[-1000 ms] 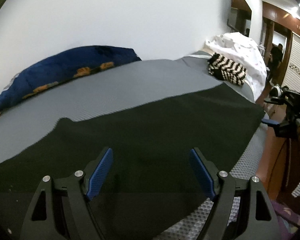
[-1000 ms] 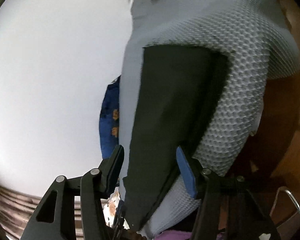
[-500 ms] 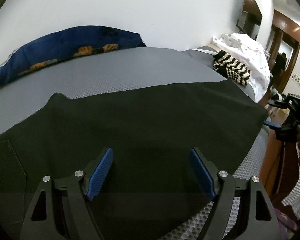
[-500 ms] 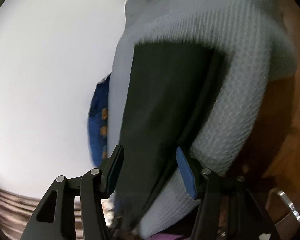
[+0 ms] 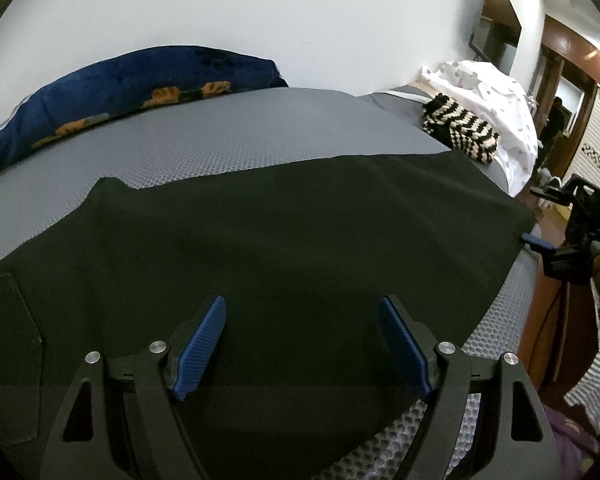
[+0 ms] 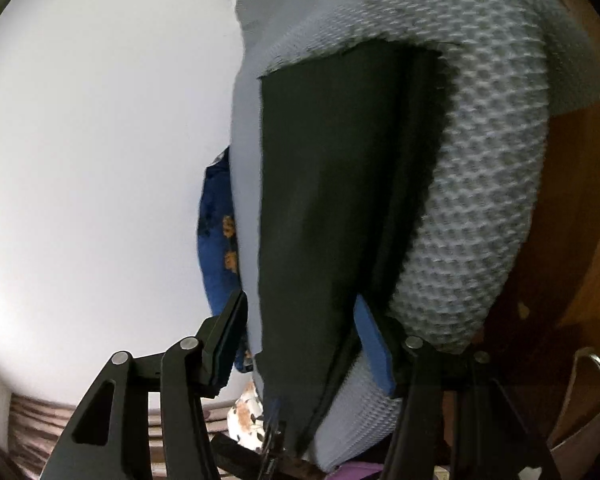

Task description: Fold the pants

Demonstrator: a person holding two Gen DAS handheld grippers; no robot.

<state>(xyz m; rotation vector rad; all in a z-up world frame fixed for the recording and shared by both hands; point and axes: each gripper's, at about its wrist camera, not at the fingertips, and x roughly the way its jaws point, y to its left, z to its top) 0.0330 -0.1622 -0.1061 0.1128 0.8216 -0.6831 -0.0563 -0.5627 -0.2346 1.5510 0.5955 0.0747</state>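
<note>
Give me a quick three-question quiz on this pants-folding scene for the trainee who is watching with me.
1. True or false: the left gripper is clamped on the black pants.
2. What lies on the grey mattress past the far right corner of the pants?
A. a red towel
B. a black-and-white striped knit
C. a pair of shoes
3. Fill in: against the wall behind the mattress lies a dark ____ blanket with orange patches.

Key
1. False. Its jaws stand wide apart above the cloth, and the blue pads press on nothing.
2. B
3. blue
</note>
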